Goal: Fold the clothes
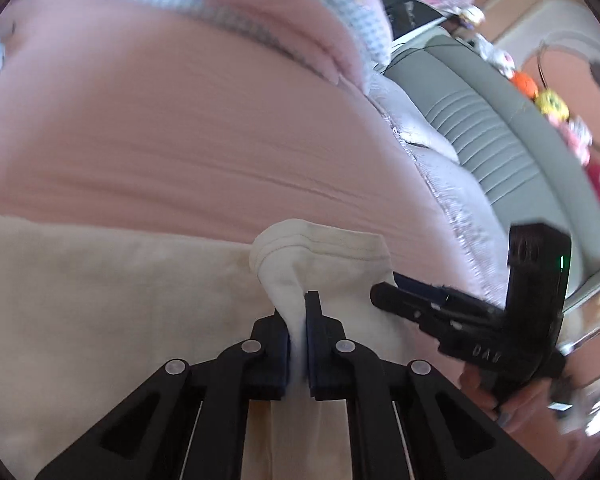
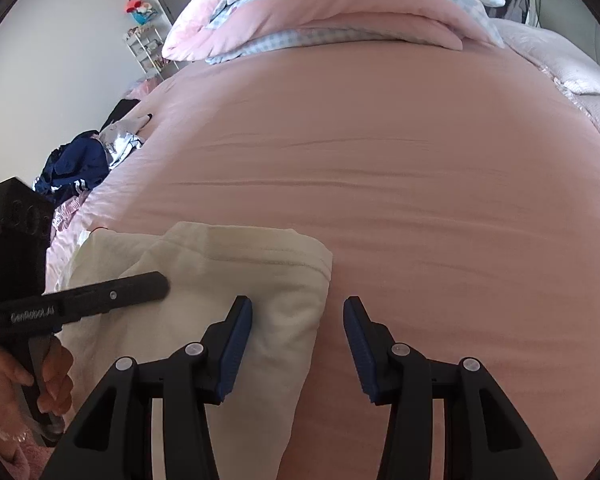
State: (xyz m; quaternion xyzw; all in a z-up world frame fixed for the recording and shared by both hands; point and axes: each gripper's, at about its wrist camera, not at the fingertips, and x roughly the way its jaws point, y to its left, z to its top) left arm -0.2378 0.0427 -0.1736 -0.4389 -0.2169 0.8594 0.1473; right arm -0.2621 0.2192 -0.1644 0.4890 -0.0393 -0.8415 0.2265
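The cream garment (image 2: 228,276) lies on the pink bed sheet (image 2: 420,160), near the front edge of the bed, w/ one hemmed corner bunched up. The left gripper (image 1: 298,312) is closed on a fold of this cloth: in the left wrist view the fabric goes up between the two pads and is pinched there. The right gripper (image 2: 298,316) stands open, its jaws apart; the left pad is over the cloth and the right pad is over bare sheet, so the right edge of the garment lies between them but nothing is pressed yet.

The step in hand, I think, is to get the second hold before lifting or spreading the piece. To do it well:
- bring the right gripper down onto the hem edge itself, not onto the sheet, so only the garment is taken;
- close only when cloth is between both pads, approx. at the same line as the left grip;
- keep the left pinch firm, since the cloth is thin & may slip out;
- pull both holds apart gently so the garment goes flat w/o wrinkles.

Risk: catching the bed sheet together w/ the garment, bc both are soft and lie close.

A pile of dark blue clothes (image 2: 76,164) waits at the far left side of the bed.
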